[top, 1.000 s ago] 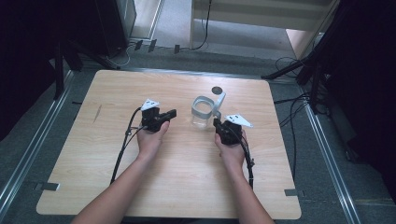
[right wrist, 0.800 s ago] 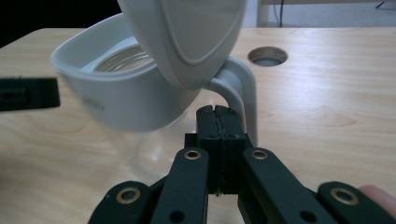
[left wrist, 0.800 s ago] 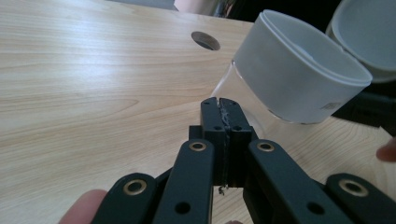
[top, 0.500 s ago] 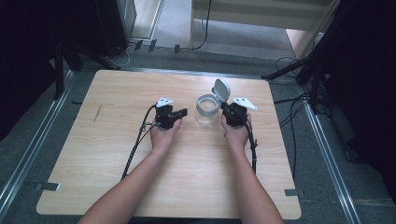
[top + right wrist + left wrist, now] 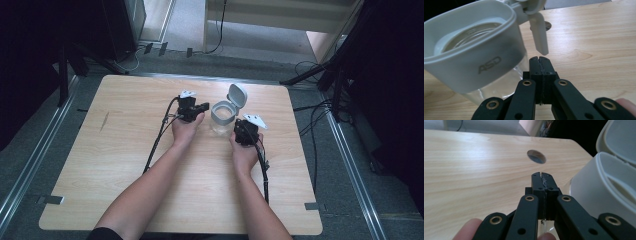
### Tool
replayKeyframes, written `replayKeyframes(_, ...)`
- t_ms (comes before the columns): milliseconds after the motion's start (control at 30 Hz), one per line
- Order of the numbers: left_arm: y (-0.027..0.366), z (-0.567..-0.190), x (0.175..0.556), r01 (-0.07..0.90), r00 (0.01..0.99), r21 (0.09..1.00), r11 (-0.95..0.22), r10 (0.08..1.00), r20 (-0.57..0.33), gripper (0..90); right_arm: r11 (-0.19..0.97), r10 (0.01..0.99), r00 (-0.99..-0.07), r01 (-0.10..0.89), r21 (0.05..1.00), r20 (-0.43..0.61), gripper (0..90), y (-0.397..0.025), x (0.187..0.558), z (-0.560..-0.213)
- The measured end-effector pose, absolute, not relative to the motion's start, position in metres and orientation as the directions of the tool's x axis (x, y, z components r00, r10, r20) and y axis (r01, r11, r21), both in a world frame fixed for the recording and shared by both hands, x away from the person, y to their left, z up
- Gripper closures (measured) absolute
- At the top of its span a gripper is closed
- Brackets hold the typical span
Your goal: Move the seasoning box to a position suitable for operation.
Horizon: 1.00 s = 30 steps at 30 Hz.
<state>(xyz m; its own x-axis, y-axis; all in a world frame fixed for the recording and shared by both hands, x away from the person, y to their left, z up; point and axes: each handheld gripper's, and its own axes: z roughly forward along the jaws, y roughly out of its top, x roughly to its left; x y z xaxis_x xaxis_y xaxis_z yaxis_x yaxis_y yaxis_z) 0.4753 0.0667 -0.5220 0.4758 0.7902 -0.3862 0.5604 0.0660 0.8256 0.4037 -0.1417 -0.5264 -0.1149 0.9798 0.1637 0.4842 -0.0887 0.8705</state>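
Jar: a clear glass jar (image 5: 221,120) with a grey plastic collar marked ASD stands upright on the wooden table (image 5: 125,150), between the two tongs.
Lid: the hinged flip lid (image 5: 237,94) stands open, tilted back on the far side of the jar from both tongs; its latch tab (image 5: 539,35) hangs down just beyond the right tips.
Left tongs: the left gripper (image 5: 541,176) sits just beside the jar's collar with its jaws clenched together on nothing; I cannot tell whether it touches the wall.
Right tongs: the right gripper (image 5: 540,61) sits low beside the glass body, under the collar, jaws likewise pressed shut and empty.
Contents: the jar looks empty from the right gripper view.
Done: opening looks finished, judging by the raised lid.
Left: nothing lies near the tongs to put in, so any filling or reclosing seems not yet begun.
Table hole: a round cable hole (image 5: 536,156) lies beyond the left tips.
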Motion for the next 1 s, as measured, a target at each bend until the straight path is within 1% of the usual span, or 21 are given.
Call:
replayKeyframes(33, 0.064, -0.522, 0.478, 0.568, 0.522, 0.821, 0.054, 0.749, -0.409, 90.0, -0.088, 0.98, -0.116, 0.484, 0.871, 0.163, 90.0, -0.139, 0.404, -0.526)
replayKeyframes(67, 0.062, -0.521, 0.478, 0.56, 0.539, 0.828, 0.025, 0.748, -0.387, 90.0, -0.078, 0.981, -0.122, 0.473, 0.878, 0.153, 90.0, -0.137, 0.404, -0.526)
replayKeyframes(167, 0.063, -0.522, 0.477, 0.562, 0.558, 0.827, 0.018, 0.73, -0.395, 90.0, -0.091, 0.981, -0.111, 0.47, 0.878, 0.161, 90.0, -0.136, 0.407, -0.526)
replayKeyframes(233, 0.067, -0.523, 0.475, 0.565, 0.568, 0.825, 0.019, 0.716, -0.405, 90.0, -0.096, 0.978, -0.121, 0.475, 0.875, 0.172, 90.0, -0.137, 0.409, -0.527)
replayKeyframes(267, 0.068, -0.524, 0.472, 0.556, 0.569, 0.831, 0.01, 0.725, -0.389, 90.0, -0.079, 0.975, -0.147, 0.471, 0.878, 0.167, 90.0, -0.135, 0.41, -0.528)
replayKeyframes(333, 0.071, -0.525, 0.466, 0.557, 0.557, 0.831, 0.007, 0.738, -0.38, 90.0, -0.069, 0.974, -0.16, 0.467, 0.882, 0.161, 90.0, -0.134, 0.41, -0.528)
replayKeyframes(367, 0.075, -0.527, 0.457, 0.565, 0.535, 0.825, 0.032, 0.746, -0.396, 90.0, -0.049, 0.974, -0.174, 0.468, 0.882, 0.147, 90.0, -0.131, 0.408, -0.528)
replayKeyframes(433, 0.077, -0.528, 0.45, 0.563, 0.521, 0.825, 0.043, 0.757, -0.395, 90.0, -0.044, 0.972, -0.183, 0.47, 0.881, 0.146, 90.0, -0.127, 0.406, -0.528)
replayKeyframes(467, 0.082, -0.528, 0.438, 0.555, 0.501, 0.83, 0.048, 0.778, -0.38, 90.0, -0.046, 0.97, -0.189, 0.474, 0.88, 0.153, 90.0, -0.126, 0.405, -0.528)
replayKeyframes(533, 0.087, -0.527, 0.426, 0.55, 0.486, 0.834, 0.048, 0.793, -0.367, 90.0, -0.033, 0.966, -0.212, 0.478, 0.878, 0.151, 90.0, -0.121, 0.401, -0.528)
replayKeyframes(600, 0.089, -0.527, 0.422, 0.548, 0.48, 0.835, 0.05, 0.799, -0.363, 90.0, -0.026, 0.964, -0.22, 0.48, 0.877, 0.149, 90.0, -0.118, 0.399, -0.528)
replayKeyframes(633, 0.096, -0.527, 0.411, 0.546, 0.468, 0.837, 0.048, 0.81, -0.352, 90.0, -0.005, 0.958, -0.249, 0.482, 0.876, 0.142, 90.0, -0.111, 0.394, -0.528)
replayKeyframes(700, 0.103, -0.527, 0.401, 0.547, 0.455, 0.836, 0.045, 0.822, -0.342, 90.0, 0.015, 0.953, -0.272, 0.481, 0.876, 0.133, 90.0, -0.105, 0.388, -0.527)
replayKeyframes(733, 0.103, -0.527, 0.401, 0.547, 0.455, 0.836, 0.045, 0.822, -0.342, 90.0, 0.015, 0.953, -0.272, 0.481, 0.876, 0.133, 90.0, -0.105, 0.388, -0.527)
replayKeyframes(767, 0.11, -0.527, 0.39, 0.558, 0.436, 0.828, 0.058, 0.829, -0.351, 90.0, 0.021, 0.948, -0.286, 0.484, 0.875, 0.136, 90.0, -0.098, 0.381, -0.527)
replayKeyframes(800, 0.11, -0.527, 0.39, 0.558, 0.436, 0.828, 0.058, 0.829, -0.351, 90.0, 0.025, 0.947, -0.293, 0.484, 0.875, 0.135, 90.0, -0.095, 0.377, -0.528)
replayKeyframes(833, 0.113, -0.527, 0.384, 0.559, 0.423, 0.827, 0.063, 0.836, -0.35, 90.0, 0.025, 0.947, -0.293, 0.484, 0.875, 0.135, 90.0, -0.095, 0.377, -0.528)
replayKeyframes(900, 0.122, -0.526, 0.368, 0.562, 0.402, 0.825, 0.064, 0.85, -0.34, 90.0, 0.038, 0.938, -0.318, 0.484, 0.874, 0.135, 90.0, -0.086, 0.365, -0.528)
replayKeyframes(967, 0.125, -0.526, 0.364, 0.563, 0.397, 0.823, 0.067, 0.852, -0.341, 90.0, 0.04, 0.936, -0.324, 0.486, 0.873, 0.137, 90.0, -0.082, 0.361, -0.528)
replayKeyframes(1000, 0.13, -0.525, 0.354, 0.561, 0.383, 0.824, 0.073, 0.86, -0.337, 90.0, 0.044, 0.932, -0.334, 0.49, 0.871, 0.141, 90.0, -0.077, 0.354, -0.528)
